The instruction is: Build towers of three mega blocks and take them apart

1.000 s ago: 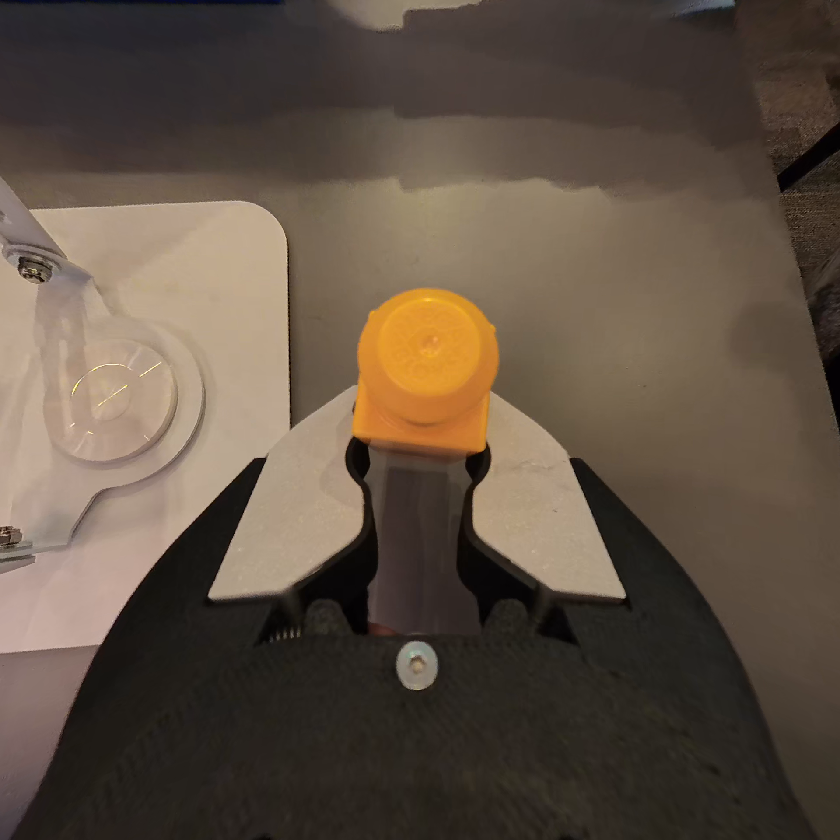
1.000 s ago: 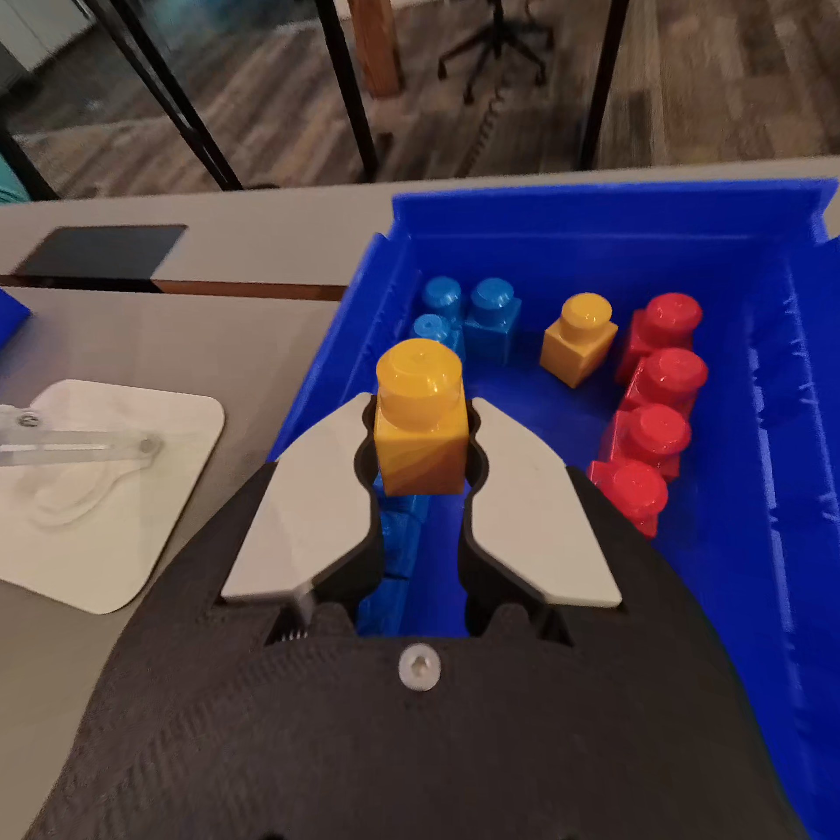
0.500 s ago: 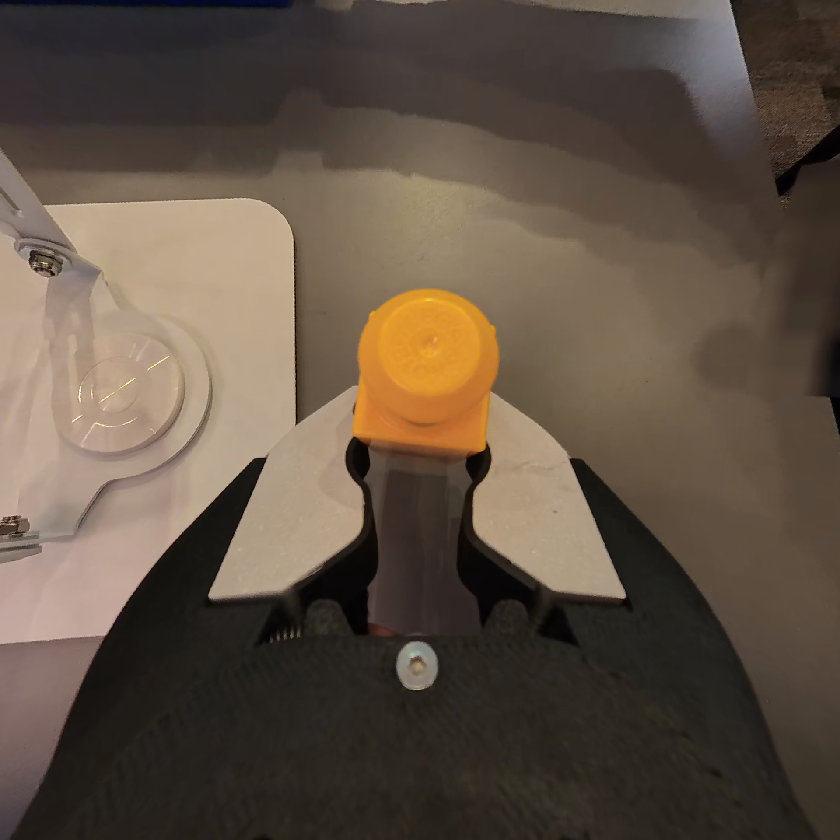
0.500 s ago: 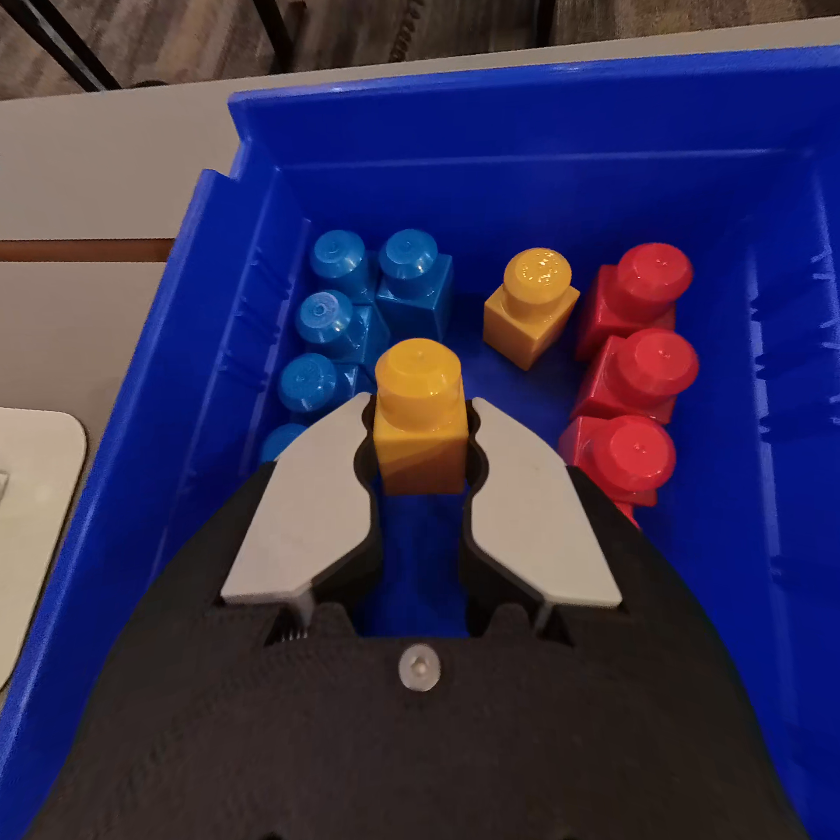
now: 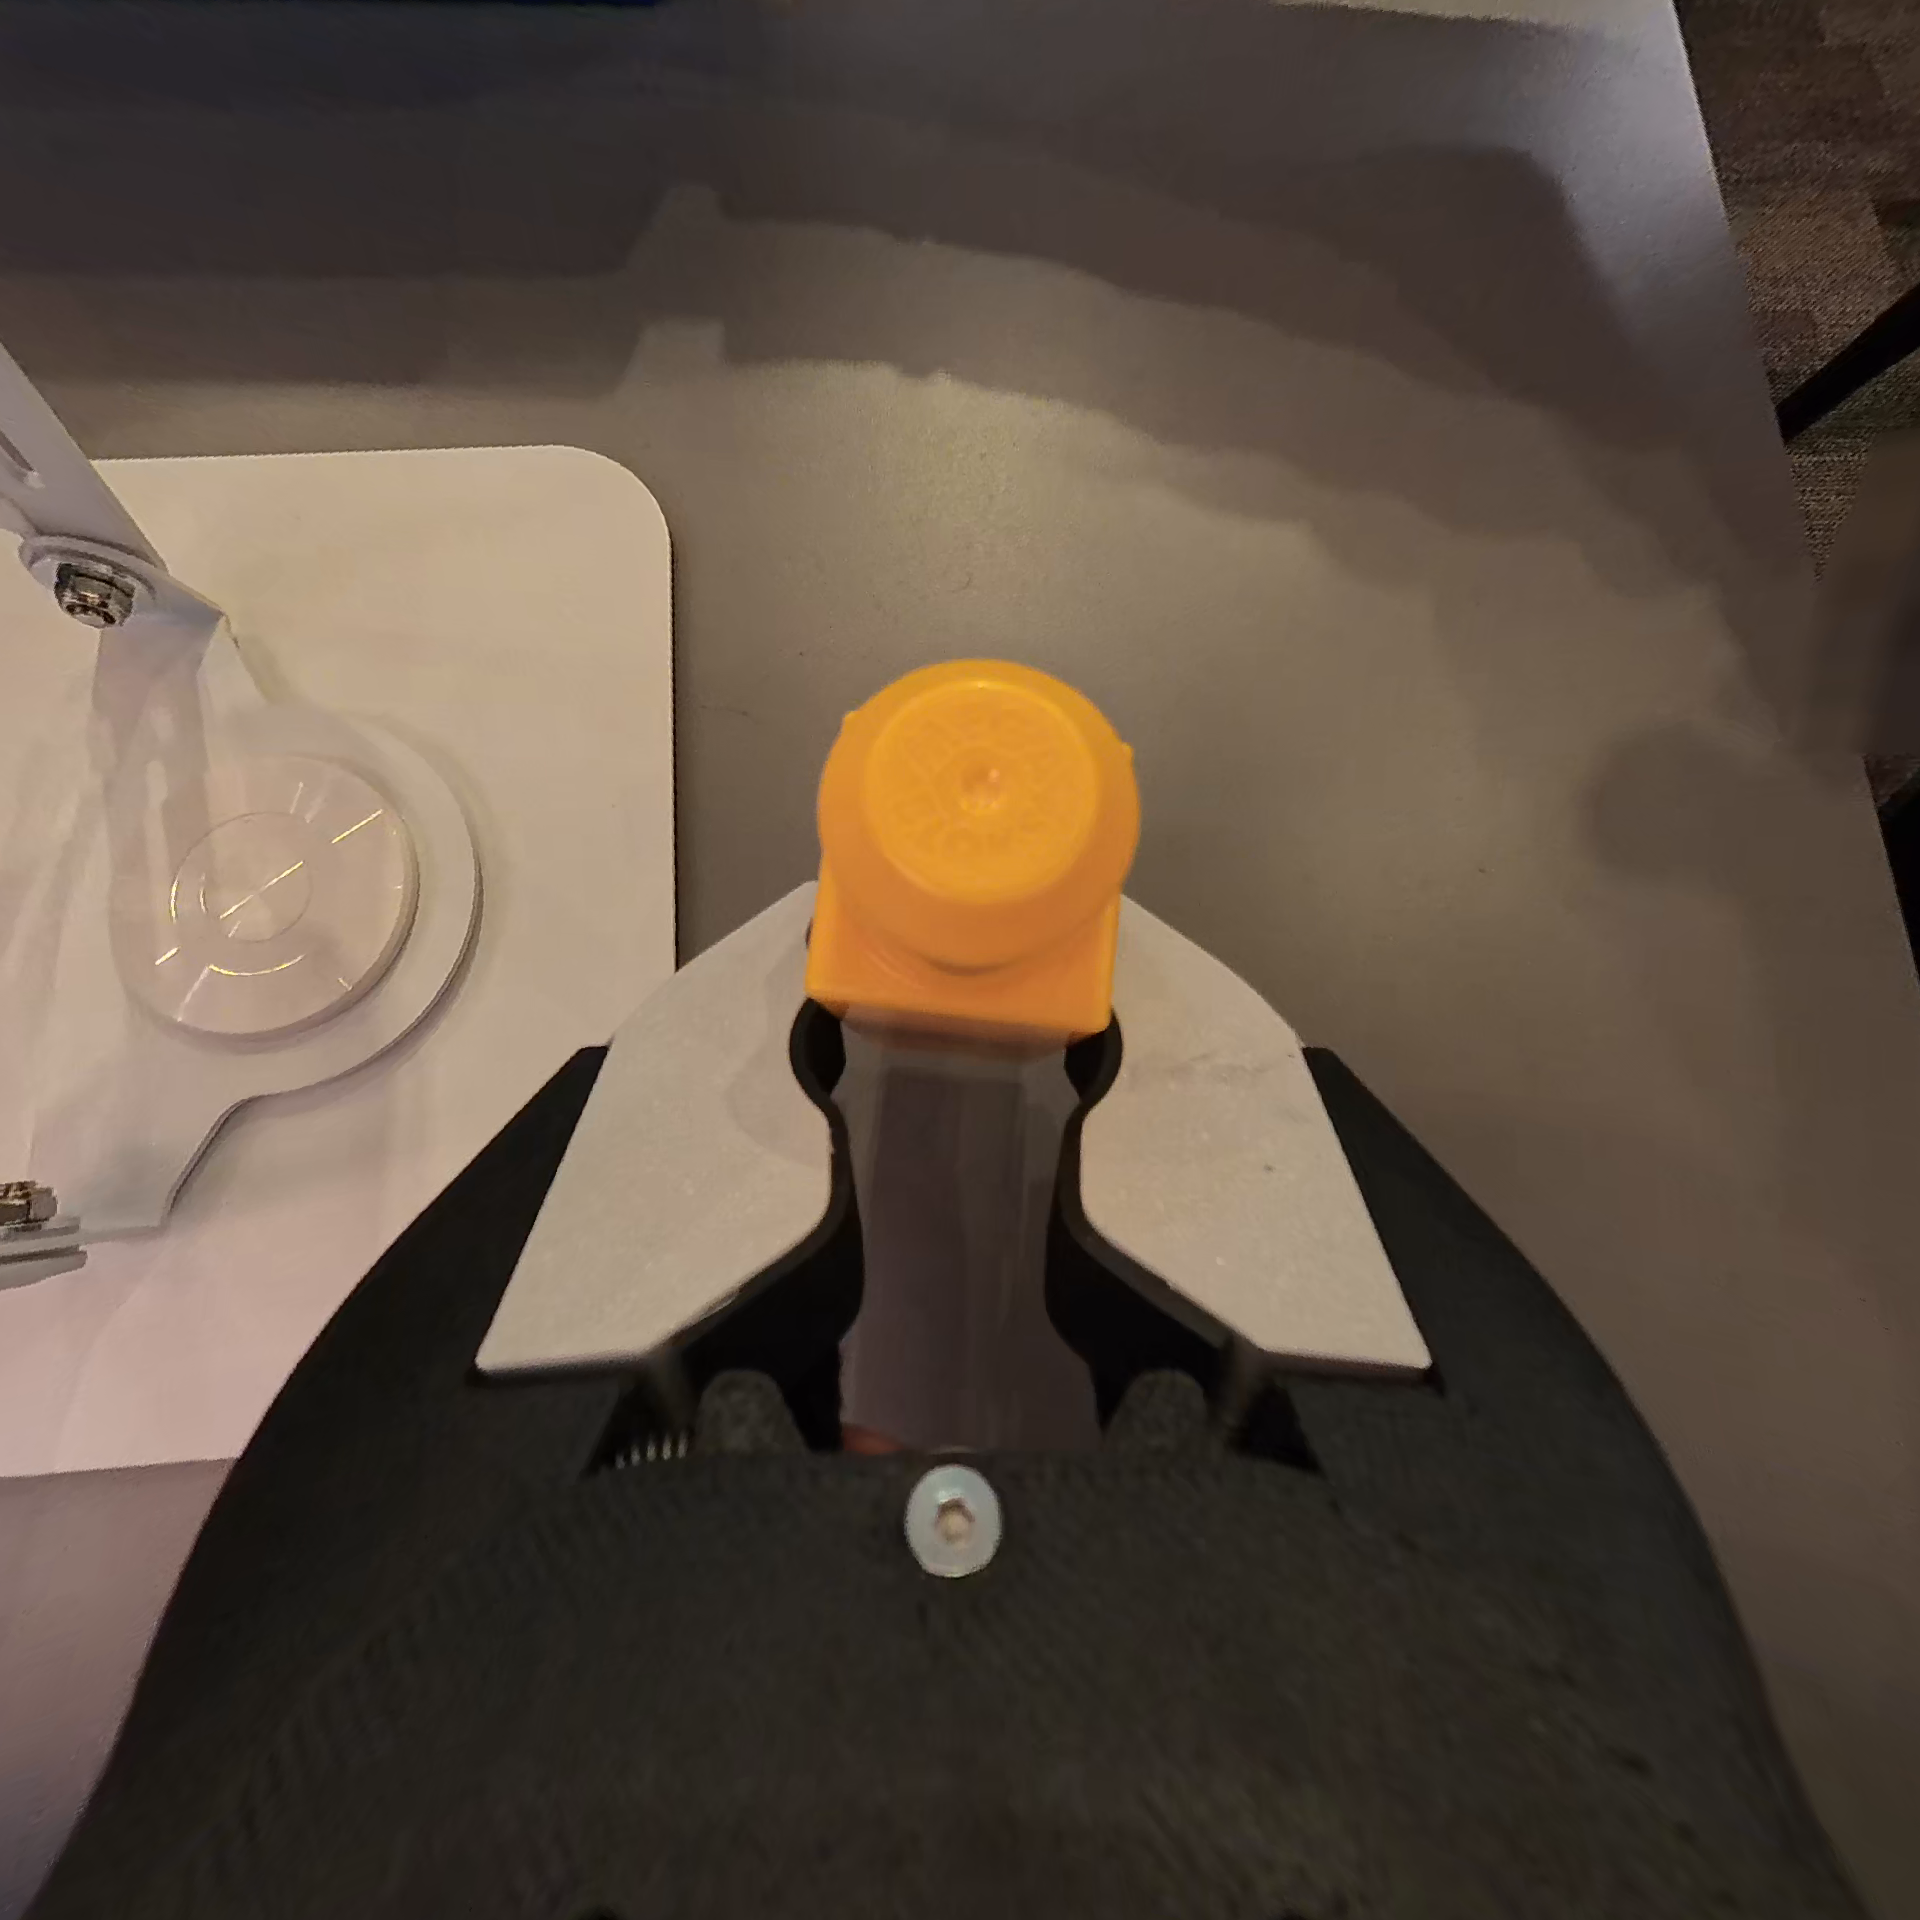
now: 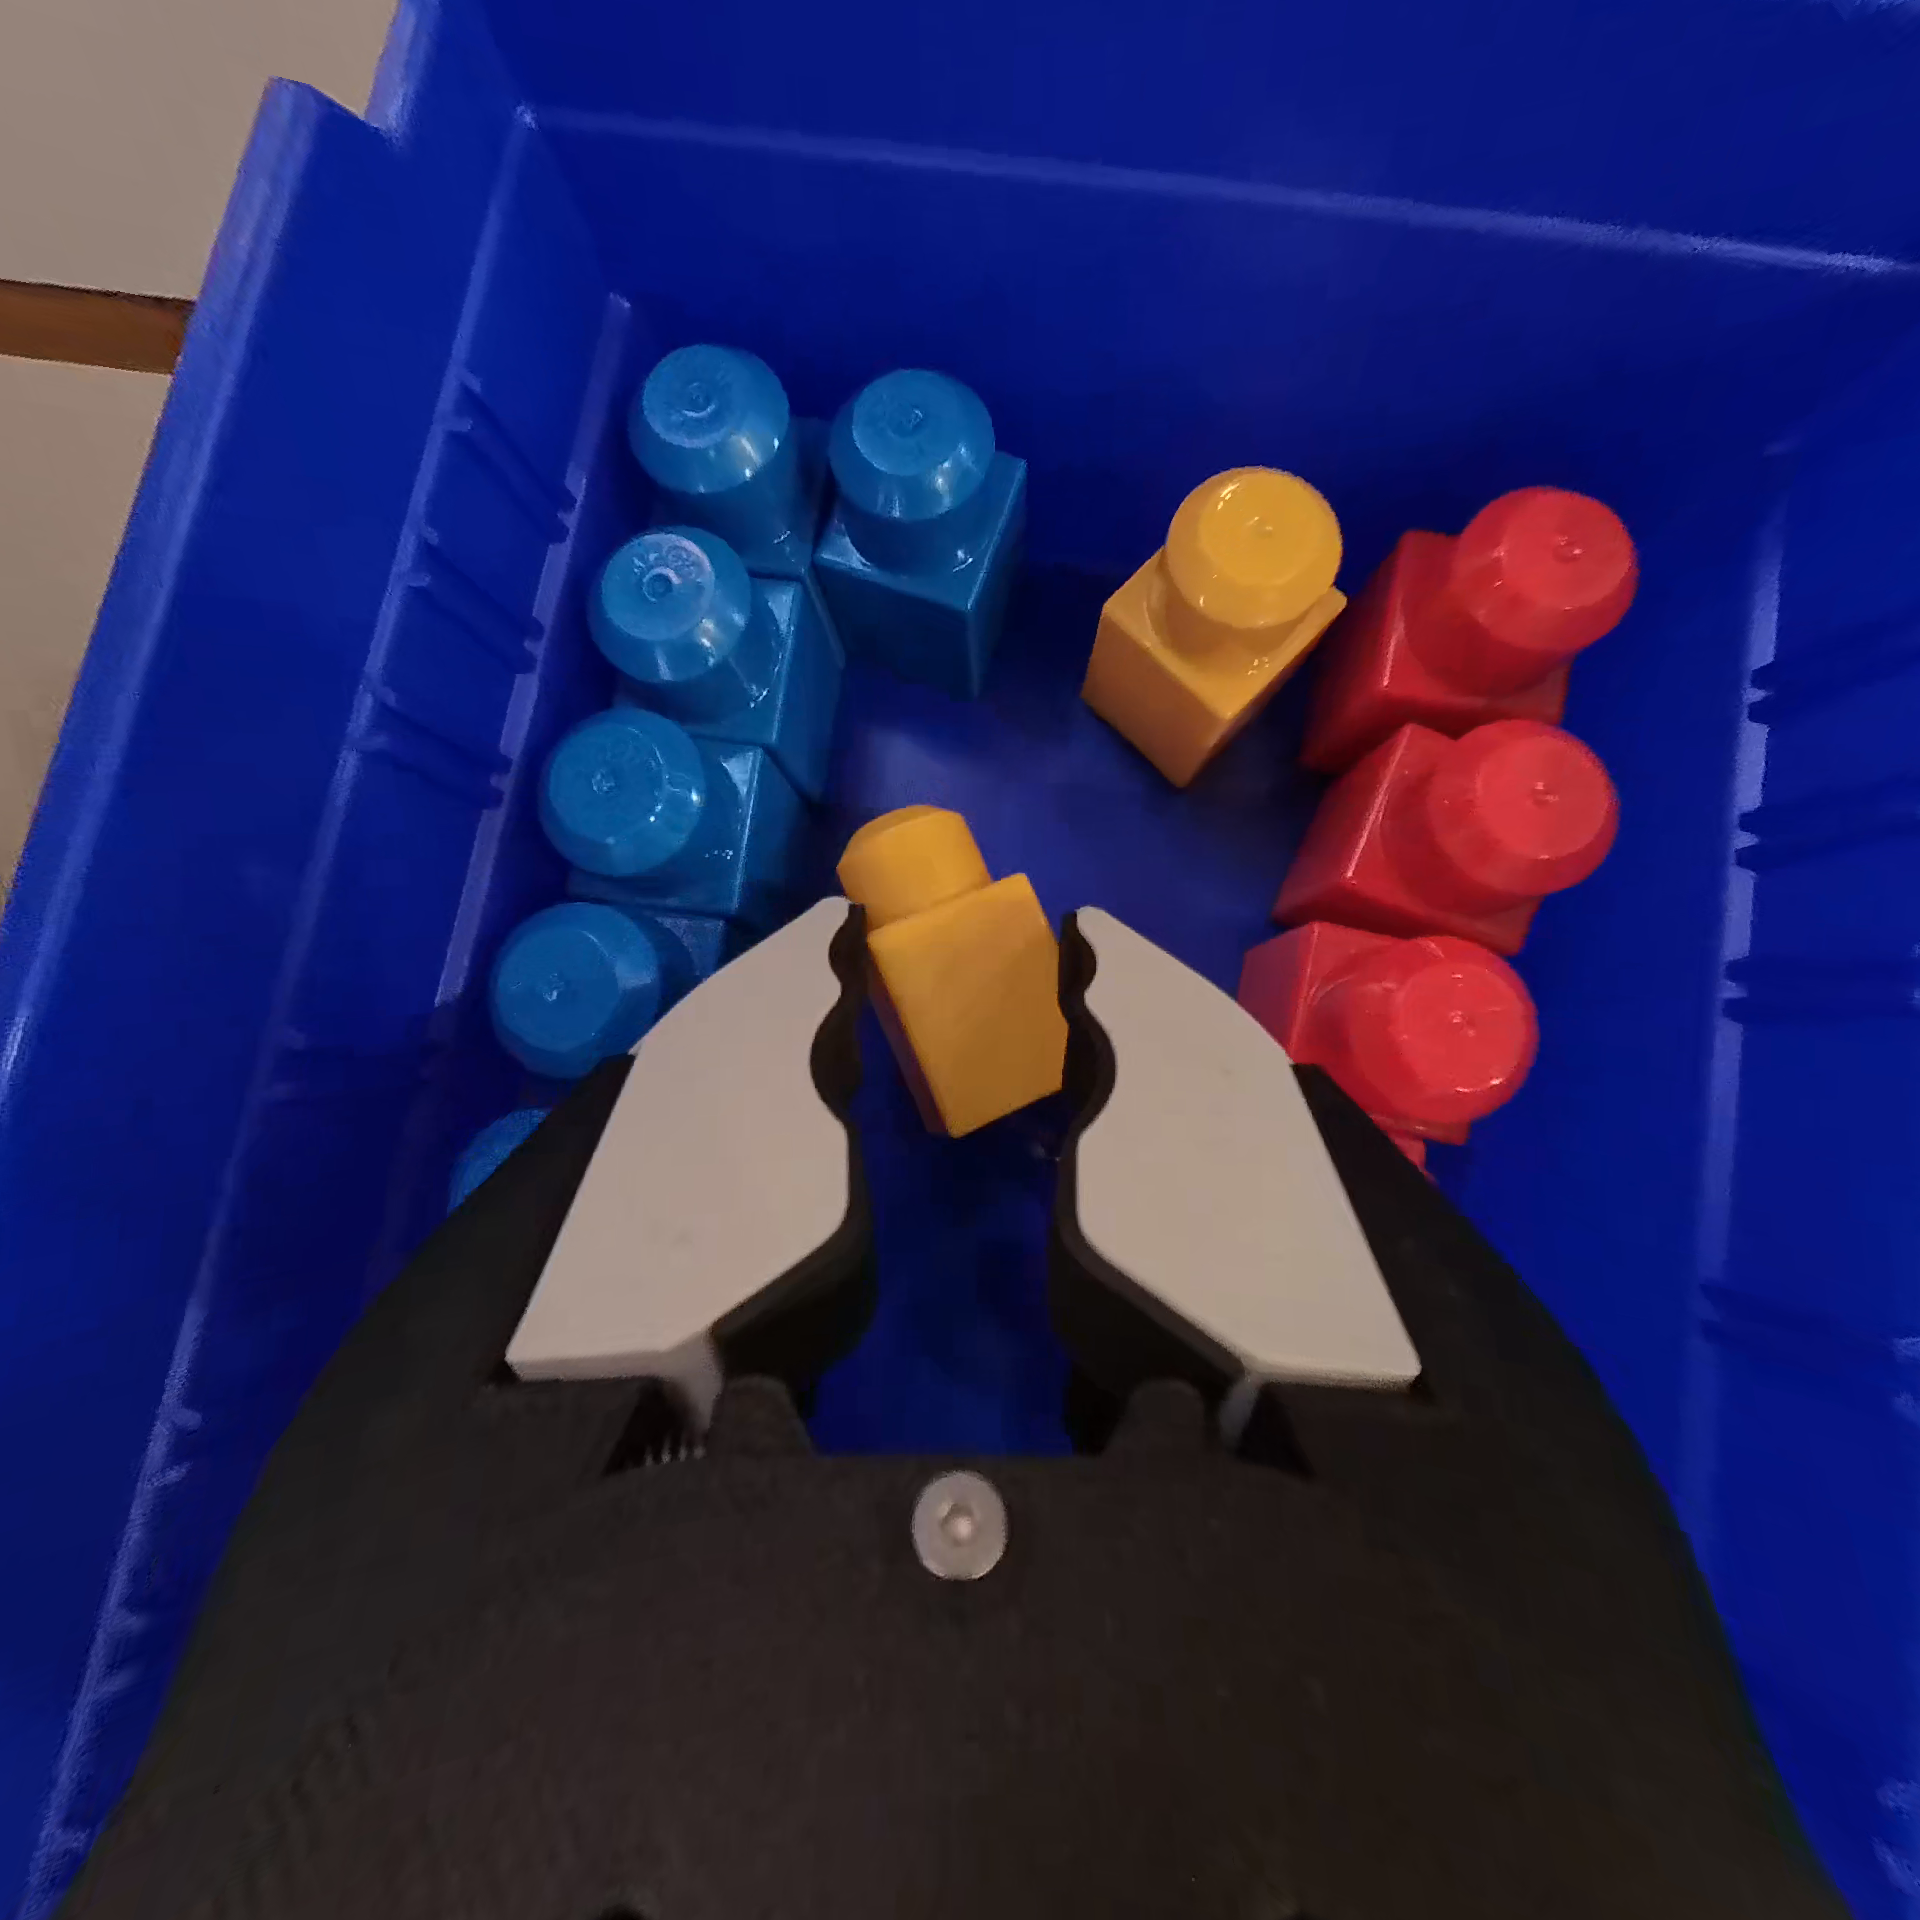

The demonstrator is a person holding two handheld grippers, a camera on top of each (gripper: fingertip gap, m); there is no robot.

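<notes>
In the left wrist view my left gripper (image 5: 961,935) is shut on an orange-yellow mega block (image 5: 977,821), stud towards the camera, and holds it over the grey table (image 5: 1299,675). In the right wrist view my right gripper (image 6: 961,935) is inside the blue bin (image 6: 1143,260). It is shut on a yellow mega block (image 6: 966,997) that sits tilted between the pads, stud pointing up and left. Another yellow block (image 6: 1205,634) stands on the bin floor ahead.
Several blue blocks (image 6: 665,623) line the bin's left wall and red blocks (image 6: 1455,821) stand in a row on the right. A white plate (image 5: 416,623) with a clear plastic fitting (image 5: 281,904) lies left of the left gripper. The table's edge (image 5: 1766,520) runs at the right. My right fingertips sit around 40 cm from my left ones.
My right gripper moved from the bin's left rim into the bin and lower, tipping downward. Its yellow block turned from upright to tilted in the grasp. The left gripper barely moved.
</notes>
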